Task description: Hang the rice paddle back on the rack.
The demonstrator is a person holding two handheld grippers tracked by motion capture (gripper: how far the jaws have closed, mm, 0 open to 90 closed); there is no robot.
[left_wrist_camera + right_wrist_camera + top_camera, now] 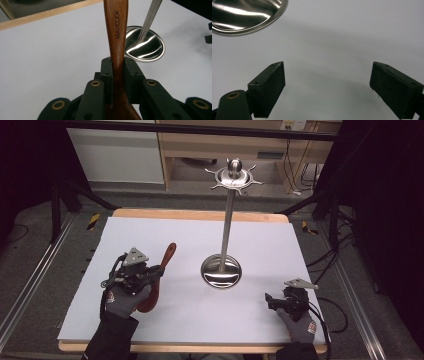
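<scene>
A dark brown wooden spoon (pixel 161 272) marked MAXCOOK (pixel 116 30) lies at the left of the white table, handle pointing away. My left gripper (pixel 150 274) is shut on its handle, and the two black jaws (pixel 117 75) press it from both sides. A steel utensil stand (pixel 224 245) rises at the table's middle, with a round base (pixel 145 43) and a hook ring on top (pixel 235 176). My right gripper (pixel 269 301) rests near the front right, open, with bare table between its jaws (pixel 327 87). The stand's base (pixel 244 15) shows beyond it.
The white table top (pixel 200 315) has a wooden edge (pixel 200 215) at the back. Black frame legs (pixel 60 205) and cables (pixel 320 260) stand off both sides. A wooden cabinet (pixel 210 145) is behind the table.
</scene>
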